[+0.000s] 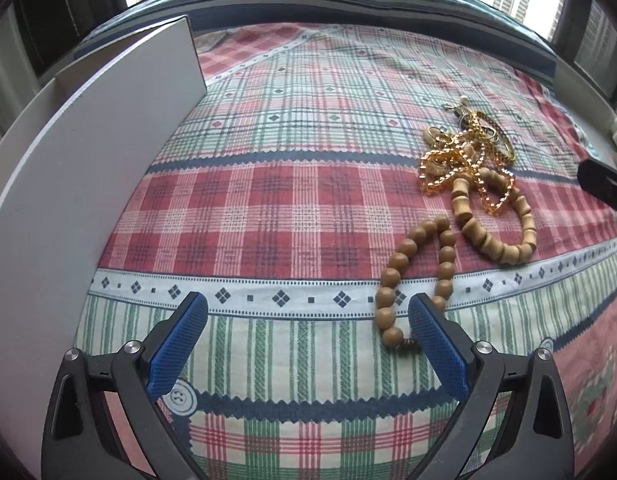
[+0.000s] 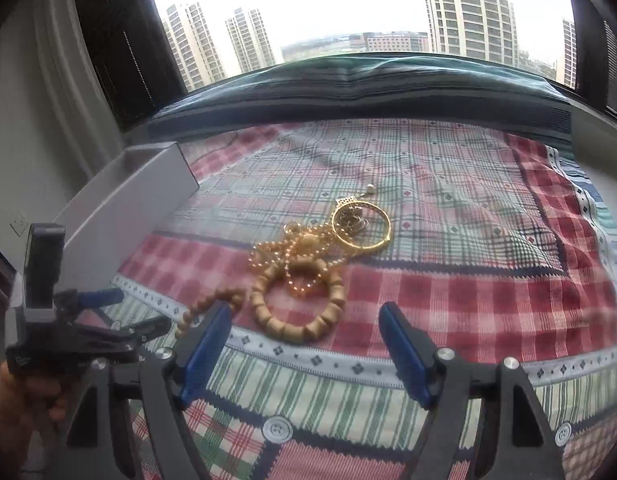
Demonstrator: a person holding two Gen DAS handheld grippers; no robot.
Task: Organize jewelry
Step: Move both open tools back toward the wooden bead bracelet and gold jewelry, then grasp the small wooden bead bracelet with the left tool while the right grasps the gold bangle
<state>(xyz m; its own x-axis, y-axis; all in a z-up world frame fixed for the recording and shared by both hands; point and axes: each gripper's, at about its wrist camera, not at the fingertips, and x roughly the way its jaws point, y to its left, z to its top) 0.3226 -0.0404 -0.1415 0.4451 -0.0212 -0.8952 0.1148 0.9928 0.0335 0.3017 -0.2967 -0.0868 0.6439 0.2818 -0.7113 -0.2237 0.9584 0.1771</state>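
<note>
The left tongs [image 1: 308, 312] are spread wide and hold nothing, low over the bed [image 1: 268, 208] and pointing across it toward the window [image 2: 308, 8]. The right blue pad [image 1: 432, 340] lies just beside the near end of the round-bead bracelet [image 1: 392, 276], perhaps touching it; the left pad has only cloth under it. In the right wrist view these tongs [image 2: 120, 312] show from the side, low at the left, with the person's hand [image 2: 16, 404] on the grip below.

The right tongs [image 2: 304, 320] are also wide open and empty, held level a little above the bed and aimed at the jewelry. The barrel-bead bracelet [image 2: 296, 304] lies ahead, between the line of the two pads, not touched by either.

The jewelry is heaped together in the middle of the bed: the round-bead bracelet nearest the left tongs, the barrel-bead bracelet next, gold chains [image 2: 292, 256] draped over its far side, then a gold bangle [image 2: 362, 226] with small rings inside it and a pearl [image 2: 370, 189] just beyond.

A grey open box [image 2: 128, 208] stands along the bed's left edge, its long wall [image 1: 68, 184] close to the left tongs' left side. To the right of the heap the plaid cloth runs bare to the bed's right edge; beyond it, bare cloth reaches a dark bolster [image 2: 368, 80] under the window.
</note>
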